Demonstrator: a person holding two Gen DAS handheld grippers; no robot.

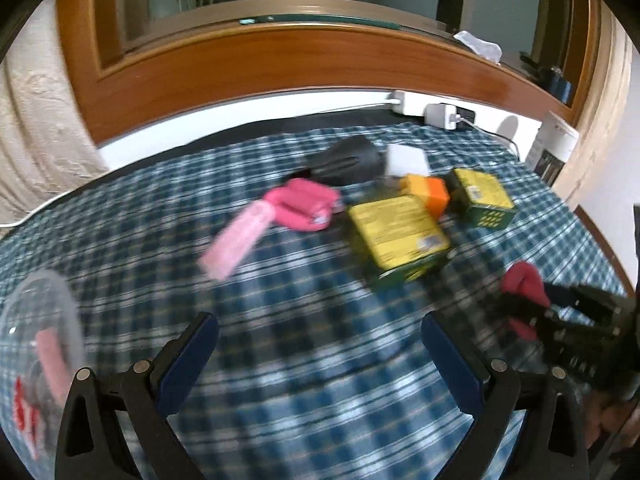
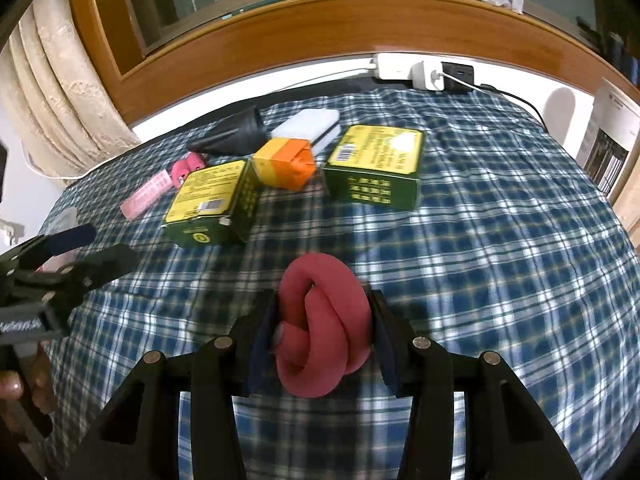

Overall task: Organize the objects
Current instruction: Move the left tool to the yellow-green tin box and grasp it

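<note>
A: What is nearest to the cameras?

B: The right gripper (image 2: 322,330) is clenched on a red foam knot (image 2: 320,320); its two fingers (image 2: 262,344) press the knot from both sides, above the checked cloth (image 2: 480,260) of the worktop. The left gripper (image 1: 320,354) is released, its blue-padded fingers (image 1: 188,360) wide apart with only cloth between them.

A: Is there any container?

B: One clear plastic container (image 1: 40,360), at the near left edge of the left wrist view. Something pink and something red show through its wall, but the picture is blurred and I cannot tell what they are.

A: And farther away, how many things?

B: Two green boxes with yellow tops: the nearer green box (image 2: 212,210) on the left and the farther green box (image 2: 374,166) on the right, apart from each other. Between them lies one orange and yellow carton (image 2: 284,162), just beside the nearer box. Left of that box is one flat pink strip (image 2: 146,194) and one pink rolled piece (image 2: 188,168) at its far end.

A: Behind those?

B: One black cone-shaped object (image 2: 236,134) lying on its side, and one white block (image 2: 308,128) just beside it. At the far edge, by the wooden window frame (image 2: 280,36), one white power strip (image 2: 394,68) with two adapters plugged in, one white and one black.
</note>
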